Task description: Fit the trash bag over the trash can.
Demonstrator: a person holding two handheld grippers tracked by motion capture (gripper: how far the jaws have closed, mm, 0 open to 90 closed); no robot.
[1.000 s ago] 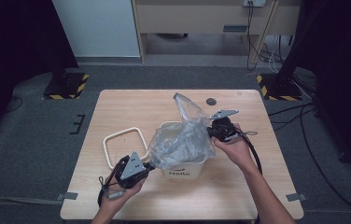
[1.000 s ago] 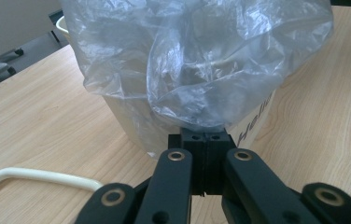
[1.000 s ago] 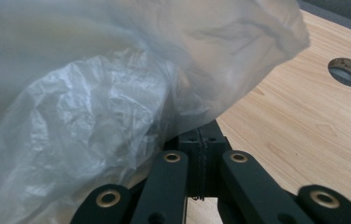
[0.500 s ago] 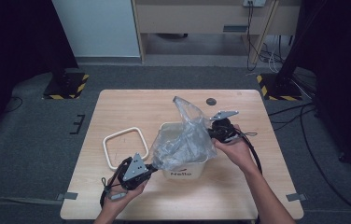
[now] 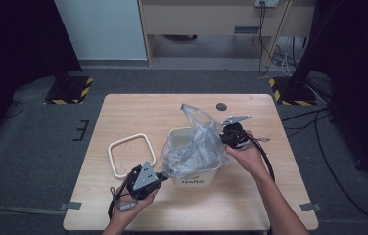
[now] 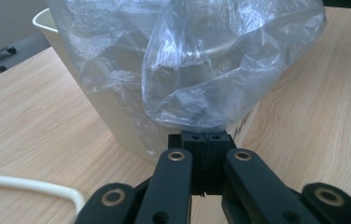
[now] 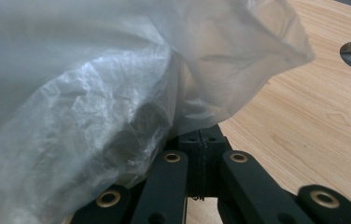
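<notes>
A cream rectangular ring (image 5: 129, 154) lies flat on the wooden table (image 5: 138, 112), just left of the bin, and a dark round grommet (image 5: 221, 106) sits in the tabletop toward the far edge. The cream plastic bin (image 5: 194, 176) stands mid-table, a clear plastic bag (image 5: 194, 144) draped in and over it (crumpled, one corner sticking up). The left gripper (image 5: 160, 175) is clenched on the bag's near-left edge, by the bin's near-left corner. The right gripper (image 5: 222, 139) is clenched on the bag's right edge, at the bin's right rim. Bare tabletop lies to the right and far side.
</notes>
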